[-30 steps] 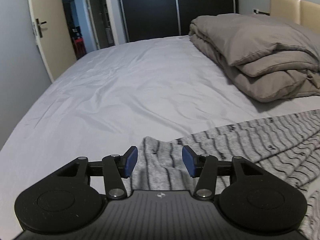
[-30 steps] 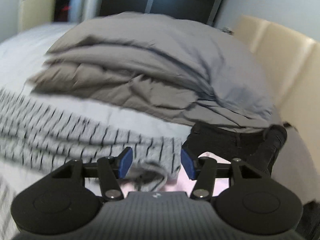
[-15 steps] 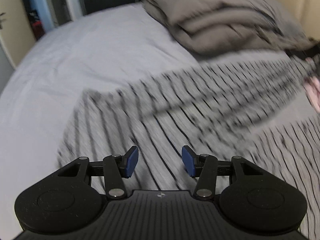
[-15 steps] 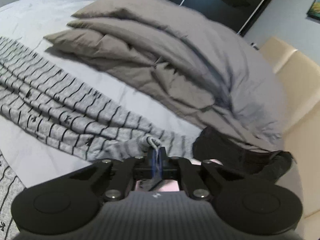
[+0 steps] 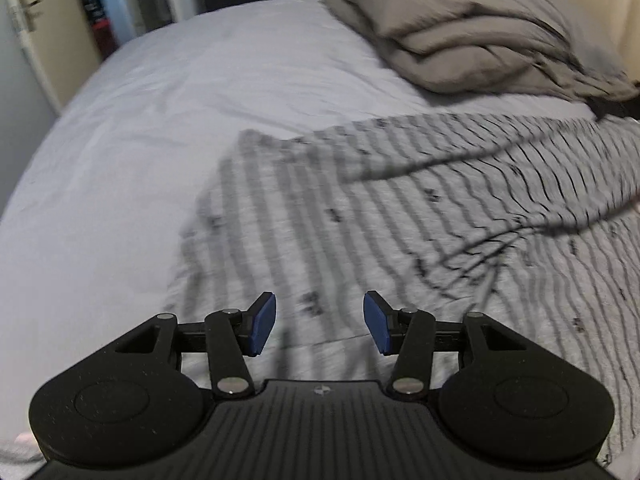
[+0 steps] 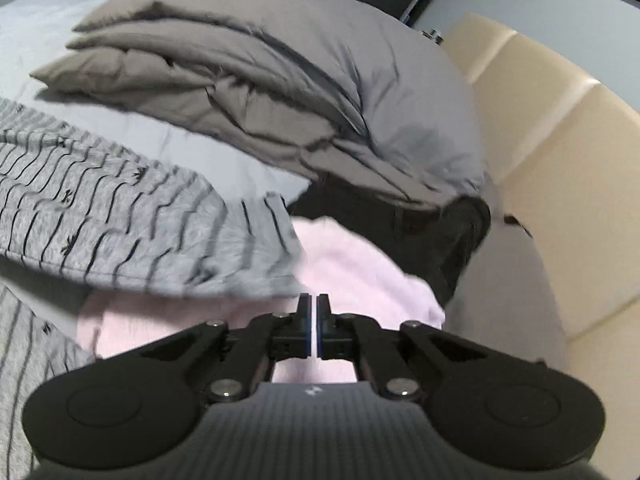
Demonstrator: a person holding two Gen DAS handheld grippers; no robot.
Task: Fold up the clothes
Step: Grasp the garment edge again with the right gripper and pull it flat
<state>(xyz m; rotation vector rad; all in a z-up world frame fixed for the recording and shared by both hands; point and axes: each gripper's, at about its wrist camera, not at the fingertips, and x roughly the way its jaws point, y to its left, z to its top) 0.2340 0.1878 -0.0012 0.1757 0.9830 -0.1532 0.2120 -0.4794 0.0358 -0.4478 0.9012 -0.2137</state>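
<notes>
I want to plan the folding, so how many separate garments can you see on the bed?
3: a grey striped garment spread across the bed, a pink garment under its edge, and a black garment against the folded duvet. More may be hidden.

Pale-sheeted bed, cream headboard, folded grey duvet.

bed — pale grey sheet | on it: striped grey garment, folded taupe duvet, pink cloth, black garment — by headboard
</notes>
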